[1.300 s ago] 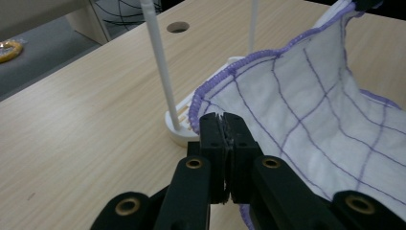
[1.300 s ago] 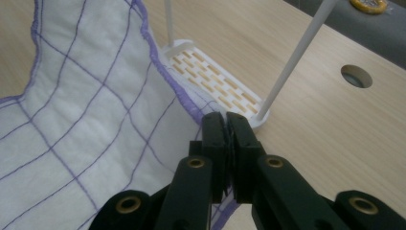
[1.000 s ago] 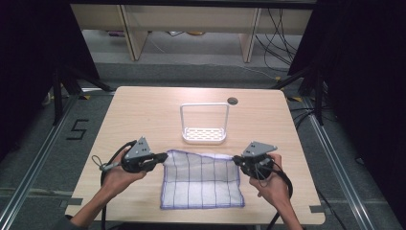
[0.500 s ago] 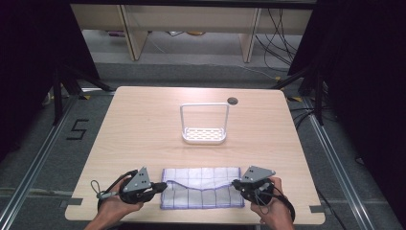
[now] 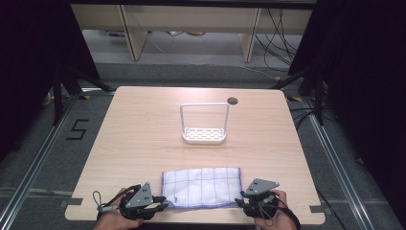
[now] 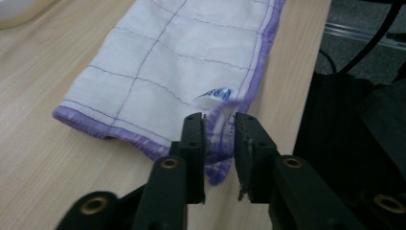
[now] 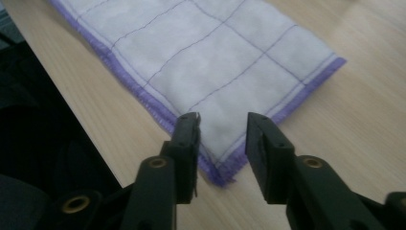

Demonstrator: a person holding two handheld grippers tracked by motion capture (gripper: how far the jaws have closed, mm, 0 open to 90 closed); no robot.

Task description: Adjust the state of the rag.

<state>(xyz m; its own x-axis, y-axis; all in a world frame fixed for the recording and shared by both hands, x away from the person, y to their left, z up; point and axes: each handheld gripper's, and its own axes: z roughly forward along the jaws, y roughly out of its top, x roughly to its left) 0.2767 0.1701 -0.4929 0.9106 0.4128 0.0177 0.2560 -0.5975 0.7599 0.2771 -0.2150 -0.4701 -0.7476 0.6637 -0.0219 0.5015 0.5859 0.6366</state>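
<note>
A white cloth [image 5: 201,187] with thin purple grid lines and a purple hem lies folded into a long strip on the pale wooden table [image 5: 143,134], close to its near edge. The left claw [image 5: 160,206] sits at the strip's near left corner; its jaws have just been opening, and in the left gripper view that corner [image 6: 218,143] sits loose in the gap between them, a small blue-printed label [image 6: 214,94] showing just beyond. The right claw [image 5: 239,203] is at the near right corner, its jaws also just opened, standing apart over the hem tip (not pinching it). Farther back, near the table's middle, stands a white rack [image 5: 204,125] with a tall loop handle, well apart from the cloth.
</note>
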